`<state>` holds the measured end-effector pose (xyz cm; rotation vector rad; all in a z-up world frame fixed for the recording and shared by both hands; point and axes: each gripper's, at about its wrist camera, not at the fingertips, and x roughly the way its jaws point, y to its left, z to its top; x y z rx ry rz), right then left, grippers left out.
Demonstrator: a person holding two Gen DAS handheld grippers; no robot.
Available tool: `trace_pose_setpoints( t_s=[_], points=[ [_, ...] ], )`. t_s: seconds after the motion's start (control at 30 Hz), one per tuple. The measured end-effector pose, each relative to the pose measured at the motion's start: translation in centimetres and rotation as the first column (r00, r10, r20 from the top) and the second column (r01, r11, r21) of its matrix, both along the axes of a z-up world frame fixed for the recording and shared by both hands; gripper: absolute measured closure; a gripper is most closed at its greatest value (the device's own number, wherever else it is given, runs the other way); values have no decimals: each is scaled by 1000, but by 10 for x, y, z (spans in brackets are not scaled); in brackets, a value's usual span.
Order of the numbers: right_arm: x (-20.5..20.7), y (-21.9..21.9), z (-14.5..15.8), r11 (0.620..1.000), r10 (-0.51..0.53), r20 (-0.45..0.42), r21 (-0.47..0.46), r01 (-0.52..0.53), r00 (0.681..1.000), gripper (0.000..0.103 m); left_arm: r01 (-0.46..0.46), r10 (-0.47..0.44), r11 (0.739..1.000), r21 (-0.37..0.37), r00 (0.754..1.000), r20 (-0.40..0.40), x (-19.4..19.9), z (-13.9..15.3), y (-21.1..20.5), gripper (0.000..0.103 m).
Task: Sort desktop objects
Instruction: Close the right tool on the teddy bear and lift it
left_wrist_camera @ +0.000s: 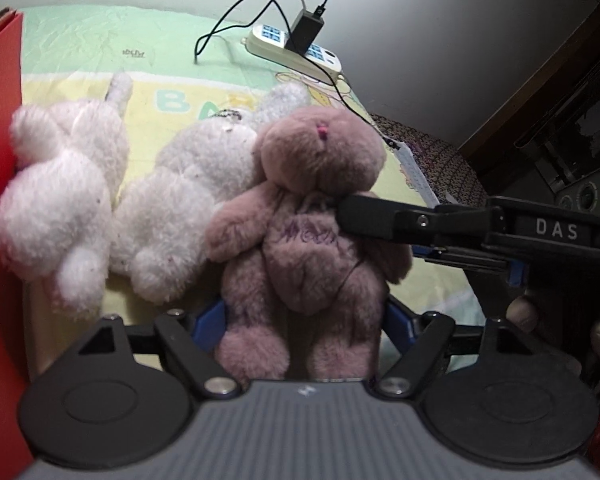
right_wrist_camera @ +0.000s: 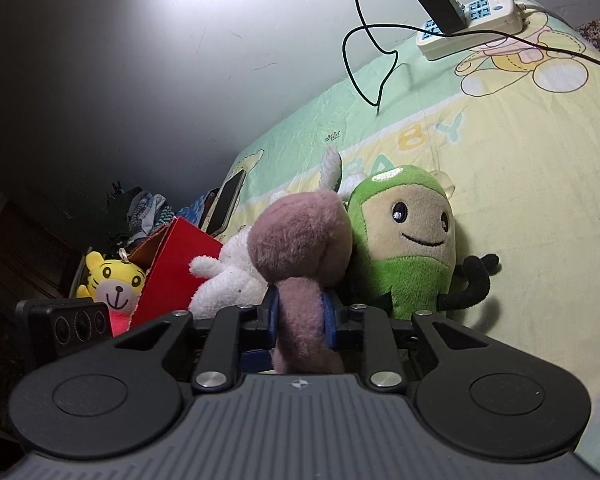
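While clamped at both ends: mauve plush bear [left_wrist_camera: 300, 216], lying on the baby-print sheet [left_wrist_camera: 80, 40], long axis running straight away from the left gripper [left_wrist_camera: 300, 320], legs nearest, head farthest. Left gripper's blue pads closed on the legs. Right gripper [right_wrist_camera: 300, 316], entering from the bear's right side, pads pinched together on one plush limb. Just beside the bear: grey-white plush [left_wrist_camera: 188, 196], touching; white plush [left_wrist_camera: 60, 196] beyond it, against the red box [left_wrist_camera: 0, 160]. Green plush [right_wrist_camera: 404, 240] on the opposite side.
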<state>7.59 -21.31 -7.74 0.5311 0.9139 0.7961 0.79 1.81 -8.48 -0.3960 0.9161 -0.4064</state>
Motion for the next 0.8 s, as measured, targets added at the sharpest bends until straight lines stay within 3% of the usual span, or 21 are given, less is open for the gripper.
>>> trace_pose_setpoints(
  t_s=[0.1,0.23,0.4,0.5,0.7,0.8],
  points=[
    [-4,-14,-1,999,6,-41,35,-4,999,80,56,-56,998,-7,998,15,-12,5,-4,24],
    [-12,-24,-3,1000,13,-37,-10,-14,999,78,86,-87,996,40,996,24,-12,2,-14,15],
    [-8,-19,-11,1000,7,-37,-26,-8,999,66,75,-76,996,52,997,11,10,-12,-21,13],
    [-5,-13,-13,999,13,-23,-41,-14,1000,63,74,-73,996,48,997,-10,18,-18,-27,21],
    [-2,-14,-16,1000,18,-55,-17,-19,998,62,56,-56,996,65,998,-4,13,-15,-29,26],
    [-7,-12,-12,999,38,-42,-18,-39,998,67,50,-52,995,87,999,16,7,-7,-30,26]
  ],
)
